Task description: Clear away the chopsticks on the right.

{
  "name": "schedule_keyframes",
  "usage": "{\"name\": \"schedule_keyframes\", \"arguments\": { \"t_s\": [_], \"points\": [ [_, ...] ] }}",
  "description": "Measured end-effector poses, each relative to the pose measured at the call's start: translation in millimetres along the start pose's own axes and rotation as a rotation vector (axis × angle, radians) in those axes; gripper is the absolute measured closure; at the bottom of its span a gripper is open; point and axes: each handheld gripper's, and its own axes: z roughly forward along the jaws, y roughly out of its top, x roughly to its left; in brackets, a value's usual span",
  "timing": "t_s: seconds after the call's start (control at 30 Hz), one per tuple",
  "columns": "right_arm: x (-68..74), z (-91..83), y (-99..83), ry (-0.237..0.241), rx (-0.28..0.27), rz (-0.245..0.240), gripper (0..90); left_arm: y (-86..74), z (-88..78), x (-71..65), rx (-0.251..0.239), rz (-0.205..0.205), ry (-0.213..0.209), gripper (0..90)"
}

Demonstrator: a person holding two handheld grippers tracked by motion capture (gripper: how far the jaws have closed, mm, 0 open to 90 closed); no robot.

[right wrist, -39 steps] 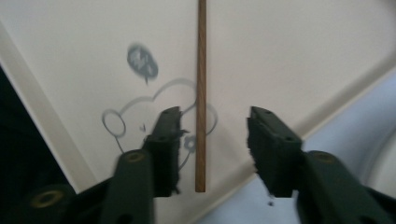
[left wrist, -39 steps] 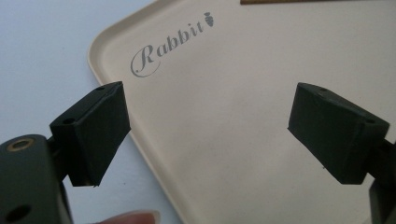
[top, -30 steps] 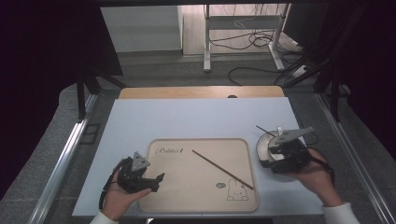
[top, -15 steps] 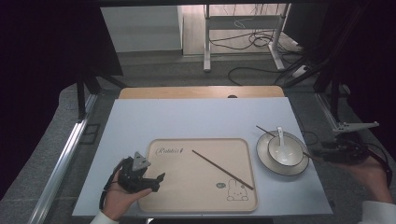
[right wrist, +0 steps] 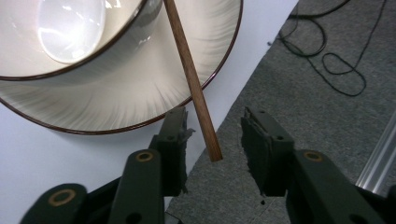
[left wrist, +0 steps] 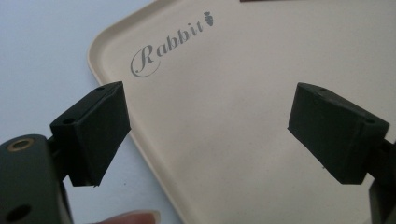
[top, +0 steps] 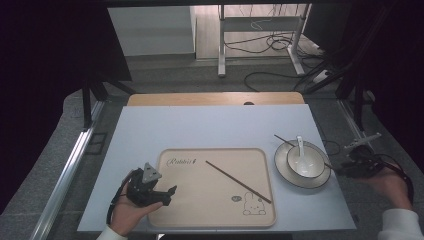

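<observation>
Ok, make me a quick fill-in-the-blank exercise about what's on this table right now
1. The word printed on the tray is ____.
2. The bowl sits on a ____.
3. The white utensil in the bowl is a ____.
4. The left gripper has its jaws ____.

Missing words: Rabbit; plate; spoon; open

High view looked down from my near side; my gripper views sat close over tray [left wrist: 243, 116] and plate [right wrist: 140, 93].

Beige tray [top: 200, 200] with grey "Rabbit" lettering; white, brown-rimmed plate [top: 286, 173] on pale blue table [top: 200, 125].
</observation>
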Motion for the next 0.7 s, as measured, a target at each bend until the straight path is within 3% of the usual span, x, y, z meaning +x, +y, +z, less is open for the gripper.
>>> {"name": "schedule_keyframes", "arguments": {
  "t_s": [0.2, 0.37, 0.7],
  "points": [
    [-1.7, 12.1, 1.1, 0.013, 0.048, -0.022, 69.2, -0.2, 0.6, -0.1, 0.003, 0.001, -0.001, 12.7],
    [-2.3, 19.9, -0.2, 0.058, 0.070, -0.030, 78.1, -0.4, 0.7, 0.5, 0.004, 0.000, 0.001, 12.8],
    [-2.5, 13.5, -0.8, 0.089, 0.037, -0.038, 82.1, -0.8, -0.1, 0.9, 0.000, -0.001, 0.002, 12.8]
  ]
}}
